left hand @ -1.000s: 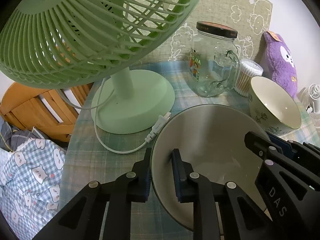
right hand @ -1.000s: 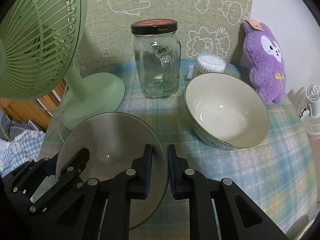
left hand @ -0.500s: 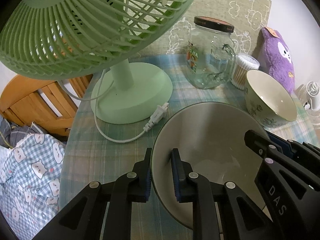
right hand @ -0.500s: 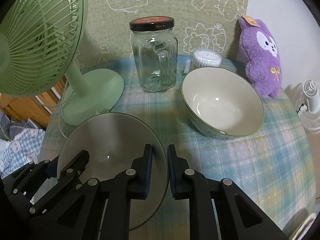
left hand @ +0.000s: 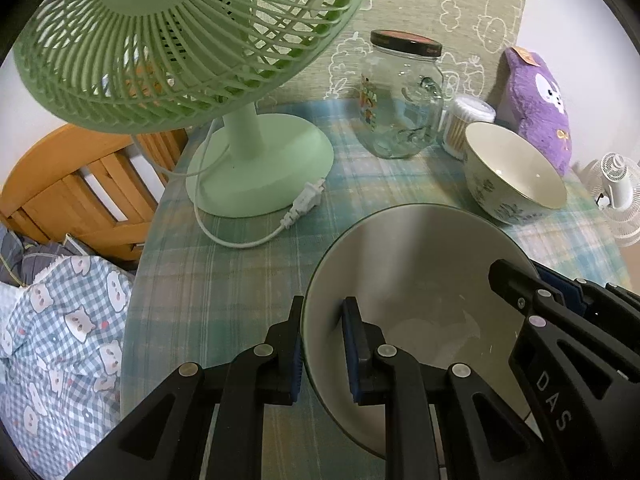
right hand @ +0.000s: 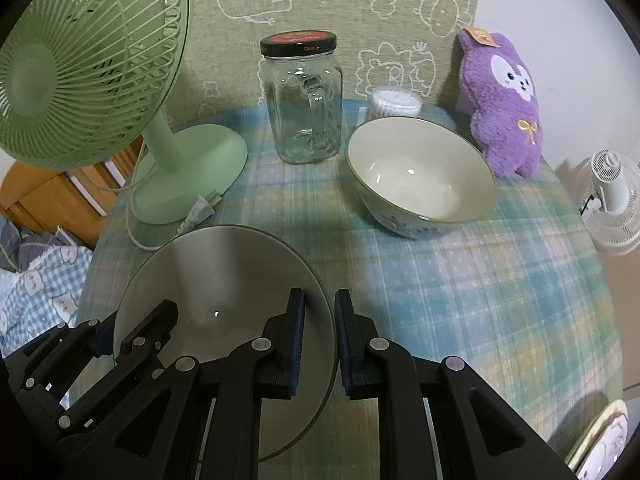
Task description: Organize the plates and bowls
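Plaid cloth [right hand: 460, 292] covers the round table, where we hold a wide grey-white bowl [right hand: 224, 280] at six o'clock. Our left gripper [left hand: 322, 344] pinches its left rim, our right gripper [right hand: 319, 338] its right rim, both narrowly clamped. At one o'clock rests a floral bowl [right hand: 420, 176], near a glass jar [right hand: 304, 104] at twelve and a green fan [right hand: 80, 64] at ten.
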Demonstrator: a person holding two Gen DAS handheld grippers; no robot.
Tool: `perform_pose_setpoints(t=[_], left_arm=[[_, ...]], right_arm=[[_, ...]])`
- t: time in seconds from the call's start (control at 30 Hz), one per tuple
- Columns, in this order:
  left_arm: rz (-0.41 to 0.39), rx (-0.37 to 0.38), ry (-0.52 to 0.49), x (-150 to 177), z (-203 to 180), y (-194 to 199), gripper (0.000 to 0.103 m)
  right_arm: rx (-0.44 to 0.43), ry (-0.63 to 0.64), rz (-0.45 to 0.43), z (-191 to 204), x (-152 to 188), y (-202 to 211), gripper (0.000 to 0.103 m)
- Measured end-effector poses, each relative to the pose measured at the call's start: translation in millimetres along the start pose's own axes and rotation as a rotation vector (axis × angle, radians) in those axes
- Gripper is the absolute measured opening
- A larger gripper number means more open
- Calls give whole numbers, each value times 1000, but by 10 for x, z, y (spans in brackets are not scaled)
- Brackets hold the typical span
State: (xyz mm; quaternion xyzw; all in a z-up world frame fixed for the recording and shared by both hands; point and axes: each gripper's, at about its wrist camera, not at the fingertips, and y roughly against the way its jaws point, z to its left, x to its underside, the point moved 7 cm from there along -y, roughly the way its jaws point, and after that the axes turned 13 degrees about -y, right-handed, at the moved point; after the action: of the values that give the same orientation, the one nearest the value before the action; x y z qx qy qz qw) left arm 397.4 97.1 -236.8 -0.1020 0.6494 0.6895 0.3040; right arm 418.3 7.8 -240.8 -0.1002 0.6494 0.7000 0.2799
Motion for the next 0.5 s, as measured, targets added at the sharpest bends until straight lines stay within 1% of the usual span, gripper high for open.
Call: perform_pose_setpoints(t=[0.5], left_arm=[[-19, -11, 9, 142, -218, 478, 15]], right_arm=[[-6, -14, -22, -254, 197, 501, 18]])
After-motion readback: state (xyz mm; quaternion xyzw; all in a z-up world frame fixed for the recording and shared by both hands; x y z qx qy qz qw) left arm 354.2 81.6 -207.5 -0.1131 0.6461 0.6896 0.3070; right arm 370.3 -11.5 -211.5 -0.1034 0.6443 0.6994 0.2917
